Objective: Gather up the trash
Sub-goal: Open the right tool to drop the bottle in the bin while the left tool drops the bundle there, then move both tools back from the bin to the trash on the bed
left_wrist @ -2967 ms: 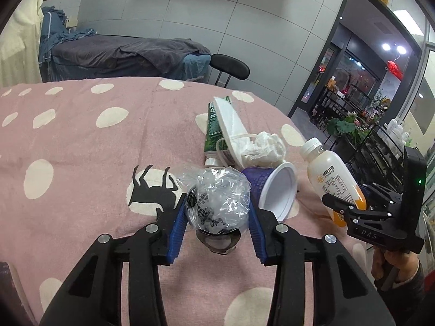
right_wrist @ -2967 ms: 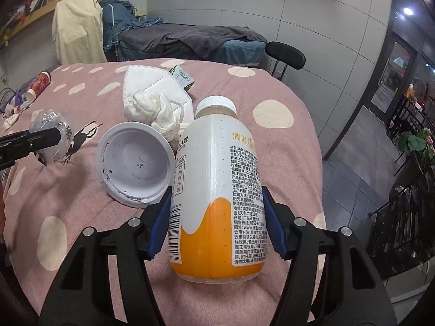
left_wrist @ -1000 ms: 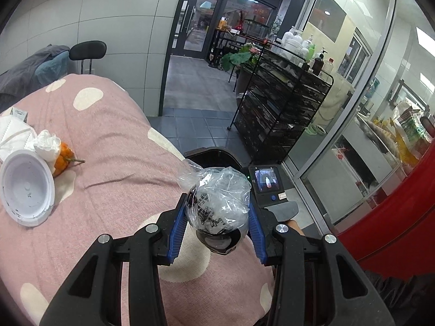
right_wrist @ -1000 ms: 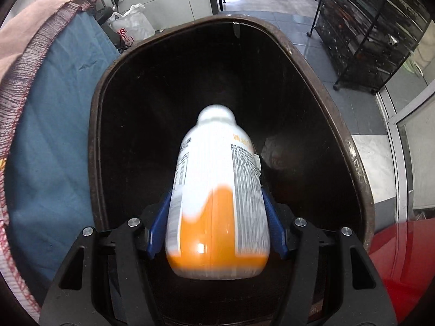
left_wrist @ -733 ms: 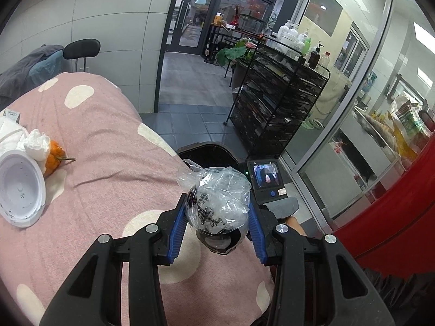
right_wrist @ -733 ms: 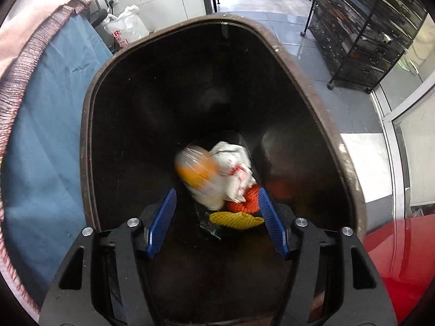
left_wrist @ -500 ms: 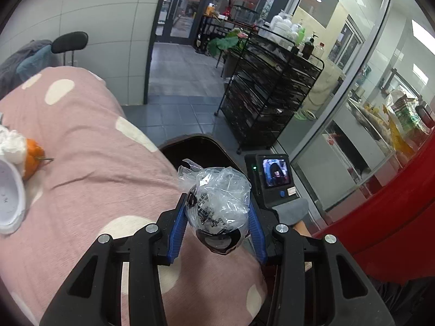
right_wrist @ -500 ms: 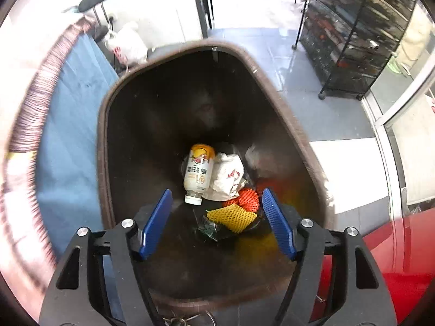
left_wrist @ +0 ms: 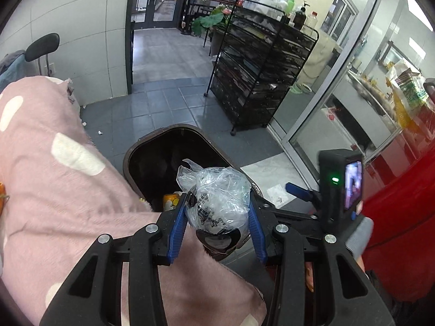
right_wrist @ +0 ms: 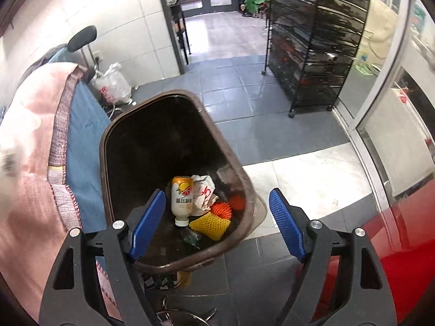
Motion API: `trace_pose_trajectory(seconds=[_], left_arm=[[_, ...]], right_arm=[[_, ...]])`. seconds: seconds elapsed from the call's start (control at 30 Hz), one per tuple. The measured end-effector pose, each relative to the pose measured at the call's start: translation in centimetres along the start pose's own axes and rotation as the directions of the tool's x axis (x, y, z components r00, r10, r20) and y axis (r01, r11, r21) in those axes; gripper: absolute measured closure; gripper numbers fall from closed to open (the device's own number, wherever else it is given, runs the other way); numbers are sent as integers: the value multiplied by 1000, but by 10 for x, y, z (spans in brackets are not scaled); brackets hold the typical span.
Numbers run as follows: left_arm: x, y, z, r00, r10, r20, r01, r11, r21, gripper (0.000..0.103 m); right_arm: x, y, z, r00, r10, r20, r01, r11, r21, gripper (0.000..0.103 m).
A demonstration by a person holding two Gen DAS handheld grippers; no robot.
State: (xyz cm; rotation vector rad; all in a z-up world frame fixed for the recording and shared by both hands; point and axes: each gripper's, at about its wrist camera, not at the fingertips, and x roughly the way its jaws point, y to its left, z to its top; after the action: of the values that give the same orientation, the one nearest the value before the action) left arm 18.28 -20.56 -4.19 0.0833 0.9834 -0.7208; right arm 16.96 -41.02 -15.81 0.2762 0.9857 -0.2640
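Note:
My left gripper [left_wrist: 217,218] is shut on a crumpled clear plastic bag [left_wrist: 217,194] with a dark round piece under it, held over the pink table edge beside the brown trash bin [left_wrist: 130,163]. My right gripper [right_wrist: 217,222] hangs above the bin [right_wrist: 104,141]; its jaws are opening and nothing is between them. At the bin's bottom lies the white and orange drink bottle [right_wrist: 181,199], cap toward me, beside crumpled paper [right_wrist: 204,191] and yellow [right_wrist: 209,225] and orange foam nets [right_wrist: 221,209]. The right gripper [left_wrist: 299,193] also shows at the right in the left wrist view.
The pink spotted tablecloth [left_wrist: 49,179] fills the left side; blue cloth [right_wrist: 84,141] hangs below it next to the bin. A black wire rack [right_wrist: 315,40] stands on the grey tiled floor. A white plastic bag [right_wrist: 112,84] sits by the wall. A red surface [right_wrist: 402,258] lies at the right.
The right gripper let go of the bottle, which dropped into the bin, then rose and spread its jaws wider. The left gripper carried the plastic bag toward the bin.

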Motion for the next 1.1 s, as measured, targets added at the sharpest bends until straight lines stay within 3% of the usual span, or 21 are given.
trace_pose_trajectory(seconds=[0.3,0.4,0.47,0.67,1.1], left_arm=[[38,-7,8,997,24,-78,-21,999,36,62],[43,-4,9,996,9,-91,-7,1000,27,57],[46,-3,9,996,6,-91,-5,1000,18,41],[38,-5,7,998,2,-55,0,999,40,19],[22,-6,8,1000,-14,-5,15,1000,22,15]], right_arm=[[-19,-16,-8,998,-40,44,38,998,40,24],[-22,-21,-8,998,-44,51,41,998,54,24],[-25,-24,-8,998,-43,53,40,997,60,24],[-26,-24,-7,998,-34,55,30,997,65,23],[-36,-15,-4,997,-20,71,16,998,55,22]])
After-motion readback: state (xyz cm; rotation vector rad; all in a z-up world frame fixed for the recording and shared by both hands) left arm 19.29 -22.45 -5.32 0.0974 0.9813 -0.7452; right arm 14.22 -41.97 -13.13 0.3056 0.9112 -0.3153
